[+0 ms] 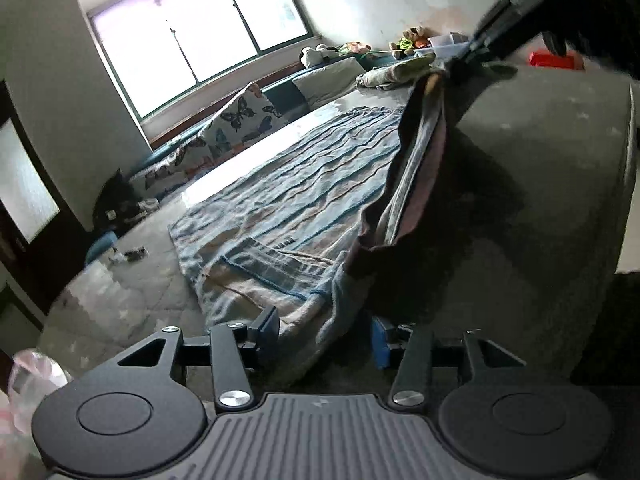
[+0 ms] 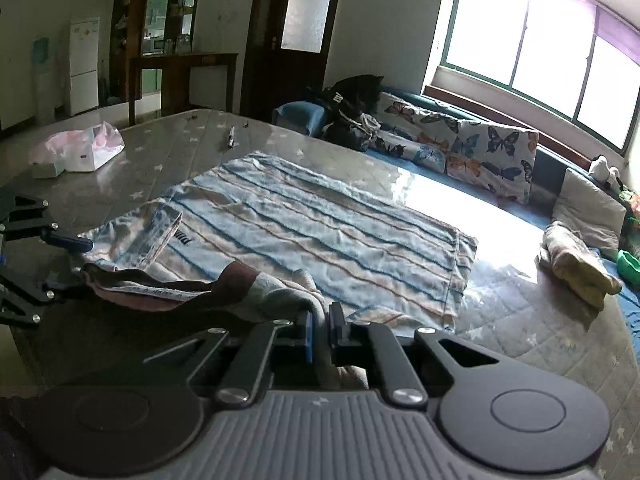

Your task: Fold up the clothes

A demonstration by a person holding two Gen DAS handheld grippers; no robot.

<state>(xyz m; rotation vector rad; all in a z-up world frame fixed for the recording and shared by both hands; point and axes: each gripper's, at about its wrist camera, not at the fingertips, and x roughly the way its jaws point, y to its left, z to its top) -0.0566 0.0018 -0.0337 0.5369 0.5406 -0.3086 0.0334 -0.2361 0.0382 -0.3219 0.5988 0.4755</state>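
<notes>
A blue-and-tan striped garment [image 2: 320, 220] lies spread on the grey mattress [image 2: 520, 320]. Its near edge, with a dark brown inner band [image 2: 236, 276], is lifted. My right gripper [image 2: 320, 330] is shut on that edge; in the left wrist view the right gripper [image 1: 476, 50] hangs at the upper right with the brown band [image 1: 404, 184] draped from it. My left gripper [image 1: 324, 334] is open, and a fold of the striped garment [image 1: 280, 216] runs down between its fingers without being pinched. In the right wrist view the left gripper [image 2: 70, 268] stands open at the garment's left corner.
A butterfly-print cushion [image 2: 480, 152] and a black bag [image 2: 352, 108] line the far side under the window. A folded pile of clothes [image 2: 572, 260] lies at the right. A plastic bag with tissues [image 2: 84, 148] and a pen [image 2: 231, 136] rest at the mattress's far left.
</notes>
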